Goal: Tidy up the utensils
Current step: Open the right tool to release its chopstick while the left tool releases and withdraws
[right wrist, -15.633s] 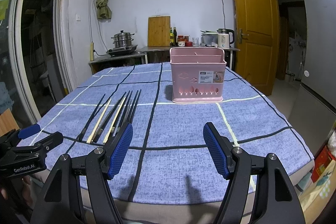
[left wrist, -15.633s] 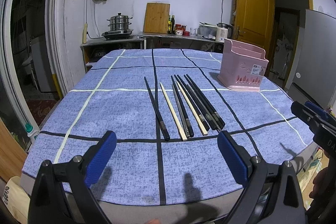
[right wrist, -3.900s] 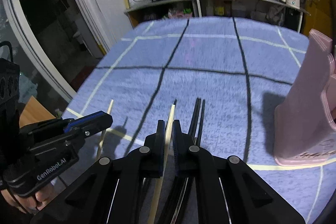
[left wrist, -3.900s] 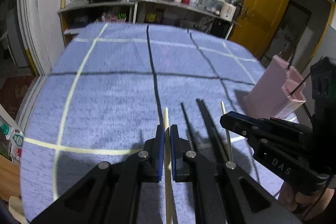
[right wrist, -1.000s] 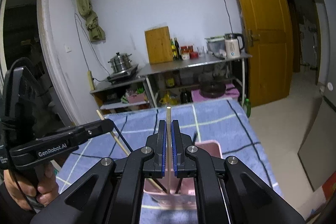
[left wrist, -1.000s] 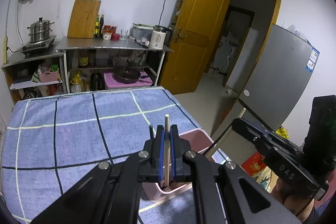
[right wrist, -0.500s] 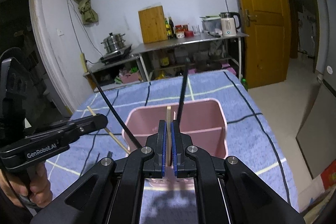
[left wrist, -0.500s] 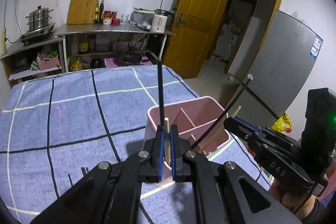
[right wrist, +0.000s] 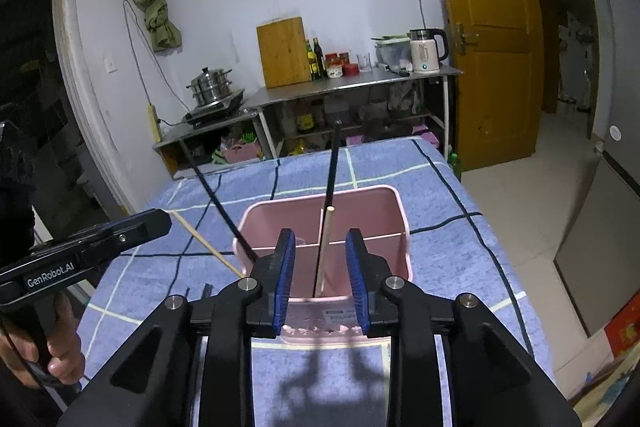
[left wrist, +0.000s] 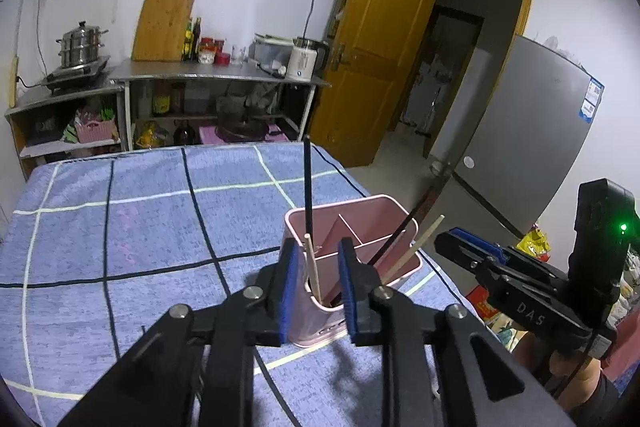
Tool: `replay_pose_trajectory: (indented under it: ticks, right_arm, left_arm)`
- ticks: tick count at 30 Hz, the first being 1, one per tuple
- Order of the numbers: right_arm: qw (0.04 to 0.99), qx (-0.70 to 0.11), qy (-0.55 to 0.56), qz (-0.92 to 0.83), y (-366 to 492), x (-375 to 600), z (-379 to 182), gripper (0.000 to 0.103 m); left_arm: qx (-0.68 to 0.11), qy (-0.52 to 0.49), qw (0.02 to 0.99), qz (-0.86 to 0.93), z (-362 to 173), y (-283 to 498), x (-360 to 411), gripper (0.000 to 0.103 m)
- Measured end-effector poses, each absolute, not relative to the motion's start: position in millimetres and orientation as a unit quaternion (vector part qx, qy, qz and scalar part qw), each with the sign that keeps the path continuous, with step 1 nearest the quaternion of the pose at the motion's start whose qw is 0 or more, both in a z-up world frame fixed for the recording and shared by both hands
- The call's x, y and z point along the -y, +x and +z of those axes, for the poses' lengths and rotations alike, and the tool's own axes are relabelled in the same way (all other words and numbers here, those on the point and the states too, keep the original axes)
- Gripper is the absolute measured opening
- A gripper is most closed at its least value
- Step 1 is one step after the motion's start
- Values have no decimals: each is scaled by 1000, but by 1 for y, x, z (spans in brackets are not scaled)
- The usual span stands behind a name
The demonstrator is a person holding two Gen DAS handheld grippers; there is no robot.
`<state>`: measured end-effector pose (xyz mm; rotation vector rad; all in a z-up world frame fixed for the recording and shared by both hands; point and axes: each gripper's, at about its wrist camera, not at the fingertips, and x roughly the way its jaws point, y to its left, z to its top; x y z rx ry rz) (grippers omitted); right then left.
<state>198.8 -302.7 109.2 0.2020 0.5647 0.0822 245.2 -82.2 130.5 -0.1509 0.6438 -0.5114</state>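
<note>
Two pale wooden chopsticks and two thin black ones stood in the pink plastic utensil basket (right wrist: 384, 211), a boxy holder with inner dividers and cut-outs near its base, at the centre of both views on the blue checked tablecloth (left wrist: 120, 227). The left gripper (left wrist: 318, 283) had its blue ribbed pads spreading apart around one pale wooden chopstick (left wrist: 312, 269), which leaned free in the near compartment without touching either pad. The right gripper (right wrist: 320, 277) was likewise opening, its pale wooden chopstick (right wrist: 324, 251) upright between the pads and clear of them, with a black chopstick (right wrist: 332, 167) just behind. More black chopsticks (right wrist: 206, 291) lay on the cloth at lower left. A steel counter (right wrist: 352, 83) filled the background.
</note>
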Motion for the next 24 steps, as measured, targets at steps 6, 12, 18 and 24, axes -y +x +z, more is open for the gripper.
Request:
replay_pose_trajectory:
  ticks: [6, 12, 18, 24]
  right_arm:
    - [960, -257, 99, 45, 172, 298, 120, 27]
    - [959, -255, 97, 73, 152, 278, 120, 27]
    - [955, -262, 93, 102, 138, 259, 109, 27]
    - [949, -278, 84, 123, 132, 239, 94, 27]
  left_arm:
    - [-292, -83, 925, -230, 133, 215, 58, 24]
    - [-288, -75, 933, -201, 125, 184, 35, 24]
    - [-292, -83, 936, -178, 112, 159, 11, 24]
    - [-306, -90, 935, -157, 89, 144, -6, 24]
